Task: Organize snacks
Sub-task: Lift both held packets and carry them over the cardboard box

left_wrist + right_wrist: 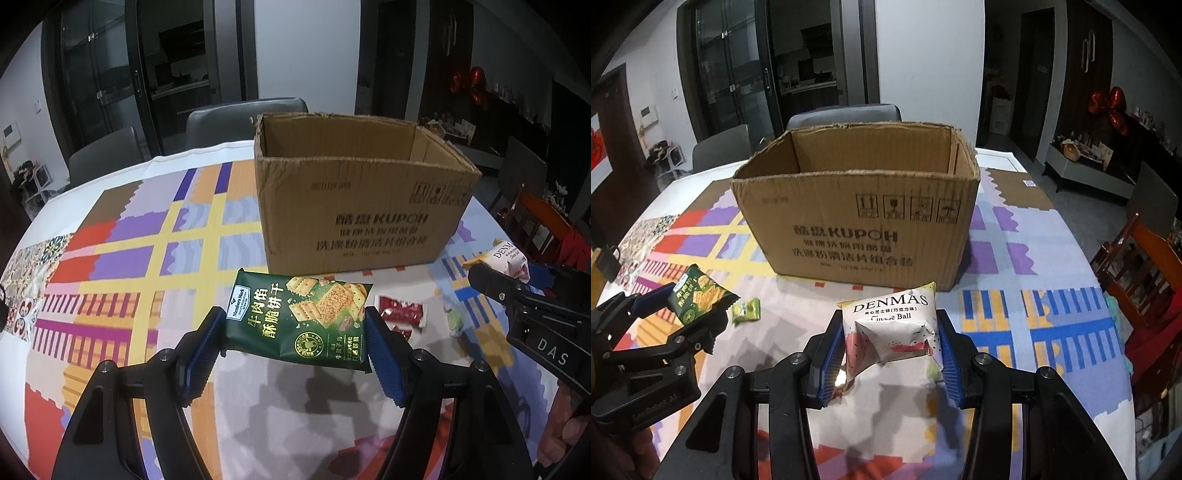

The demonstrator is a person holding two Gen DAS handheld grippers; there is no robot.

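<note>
My left gripper [295,332] is shut on a green cracker packet [301,317], held flat above the tablecloth in front of the open cardboard box [362,206]. In the right wrist view the same green packet [701,299] shows at the left in the left gripper [692,310]. My right gripper [890,339] is shut on a white Denmas cheese ball bag [892,325], lifted just before the box [857,221]. That bag [506,258] and the right gripper [498,273] appear at the right edge of the left wrist view. The box looks empty where I can see inside.
A red snack wrapper [400,314] and a small light green candy [746,310] lie on the colourful tablecloth [129,240] between the grippers. Grey chairs [247,118] stand behind the table. An orange wooden chair [1141,266] is at the right.
</note>
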